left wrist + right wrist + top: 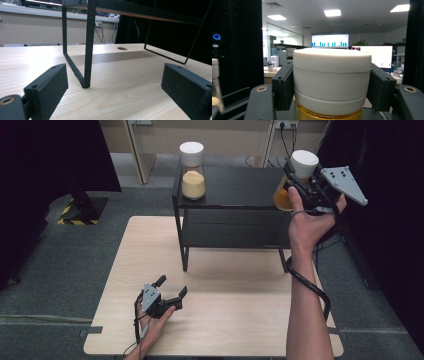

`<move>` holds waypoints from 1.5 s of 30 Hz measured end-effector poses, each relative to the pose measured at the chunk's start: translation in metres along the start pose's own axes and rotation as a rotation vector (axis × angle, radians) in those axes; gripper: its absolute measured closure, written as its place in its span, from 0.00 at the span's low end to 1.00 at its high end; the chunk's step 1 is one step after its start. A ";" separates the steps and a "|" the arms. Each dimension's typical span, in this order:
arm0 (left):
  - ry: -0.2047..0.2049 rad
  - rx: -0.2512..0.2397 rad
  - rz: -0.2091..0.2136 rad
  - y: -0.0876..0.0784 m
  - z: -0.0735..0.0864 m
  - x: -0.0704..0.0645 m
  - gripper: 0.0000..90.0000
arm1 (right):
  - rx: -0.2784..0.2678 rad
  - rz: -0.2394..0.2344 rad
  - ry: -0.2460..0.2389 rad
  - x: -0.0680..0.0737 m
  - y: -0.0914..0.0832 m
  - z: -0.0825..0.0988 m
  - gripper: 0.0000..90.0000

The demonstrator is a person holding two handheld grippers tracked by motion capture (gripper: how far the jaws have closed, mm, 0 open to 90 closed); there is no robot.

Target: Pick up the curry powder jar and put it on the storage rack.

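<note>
A jar with a white lid and orange contents (295,180) hangs over the right end of the black shelf rack (235,185), and my right gripper (300,177) is shut on it just under the lid. In the right gripper view the white lid (332,77) sits squeezed between both black pads (284,85). A second jar (192,170), white-lidded with pale yellow contents, stands upright on the rack's top at the left. My left gripper (172,287) rests low on the wooden table (225,320), open and empty; the left gripper view has its pads (50,87) wide apart facing the rack's leg (88,50).
The rack stands at the table's far edge with a lower shelf (235,227). Dark curtains (45,170) flank both sides, and grey floor (60,250) surrounds the table. A round hole (122,48) sits in the tabletop beyond the rack's leg.
</note>
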State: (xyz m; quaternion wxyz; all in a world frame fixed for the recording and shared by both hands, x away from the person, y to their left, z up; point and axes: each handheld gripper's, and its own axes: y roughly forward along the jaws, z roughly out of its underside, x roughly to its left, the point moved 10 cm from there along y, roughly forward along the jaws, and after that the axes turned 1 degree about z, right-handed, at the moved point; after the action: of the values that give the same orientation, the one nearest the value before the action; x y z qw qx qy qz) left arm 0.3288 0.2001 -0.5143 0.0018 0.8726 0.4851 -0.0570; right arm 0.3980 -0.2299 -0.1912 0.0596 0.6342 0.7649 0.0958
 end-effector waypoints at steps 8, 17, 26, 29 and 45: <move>0.003 0.000 0.002 0.001 0.000 0.000 0.07 | 0.023 0.023 -0.008 -0.007 0.013 0.000 0.38; 0.008 -0.002 0.005 0.001 0.000 -0.001 0.07 | 0.050 0.048 0.015 -0.015 0.024 0.006 0.38; 0.010 0.001 0.007 0.001 0.000 -0.001 0.07 | 0.058 0.066 0.026 -0.023 0.027 0.002 0.38; 0.012 -0.001 0.006 0.001 0.000 -0.001 0.07 | 0.061 0.072 0.015 -0.023 0.029 0.000 0.38; 0.009 -0.001 0.008 0.001 0.000 -0.001 0.07 | 0.092 0.081 -0.028 -0.021 0.039 0.004 0.38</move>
State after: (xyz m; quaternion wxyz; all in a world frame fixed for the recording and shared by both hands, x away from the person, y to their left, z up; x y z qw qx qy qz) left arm 0.3292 0.1986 -0.5144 0.0003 0.8747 0.4817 -0.0529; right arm 0.4400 -0.2430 -0.1875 0.0371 0.6680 0.7412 0.0539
